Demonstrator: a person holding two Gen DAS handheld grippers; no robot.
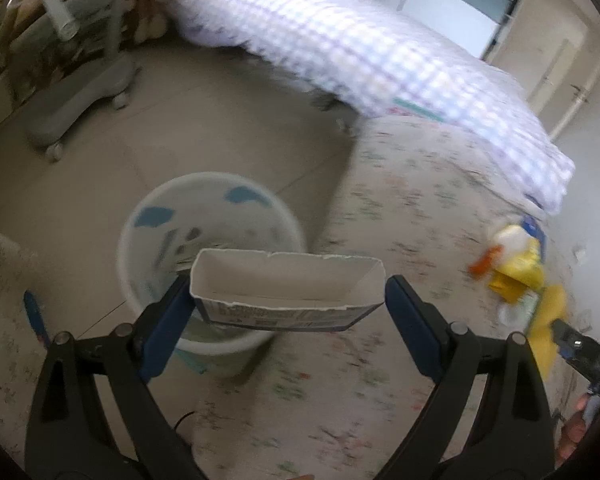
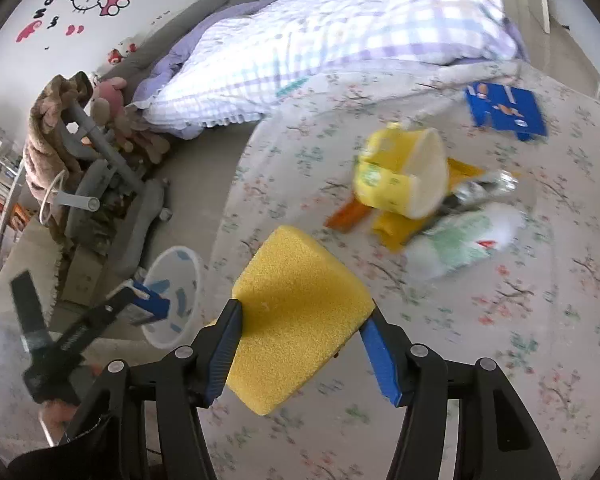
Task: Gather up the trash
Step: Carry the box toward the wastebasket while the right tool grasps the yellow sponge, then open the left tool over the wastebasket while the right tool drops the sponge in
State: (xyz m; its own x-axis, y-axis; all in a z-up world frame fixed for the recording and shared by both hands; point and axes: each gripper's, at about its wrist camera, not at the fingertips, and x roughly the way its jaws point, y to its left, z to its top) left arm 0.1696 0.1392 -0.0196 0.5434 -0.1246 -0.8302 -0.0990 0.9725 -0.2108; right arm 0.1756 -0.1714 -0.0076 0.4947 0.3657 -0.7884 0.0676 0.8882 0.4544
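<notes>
white torn cardboard carton sits pinched between my left gripper jaws, just above and near of the round white plastic bin on the floor left of the bed. yellow foam sponge block is squeezed in my right gripper, over the floral bedsheet. i judge the carton could clip the bin's near rim and fall outside if released now, and the soft sponge may slip.

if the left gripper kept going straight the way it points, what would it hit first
Probably the white trash bin on the floor: it sits just beyond the torn cardboard box held in the left gripper. Depth is unclear.
</notes>
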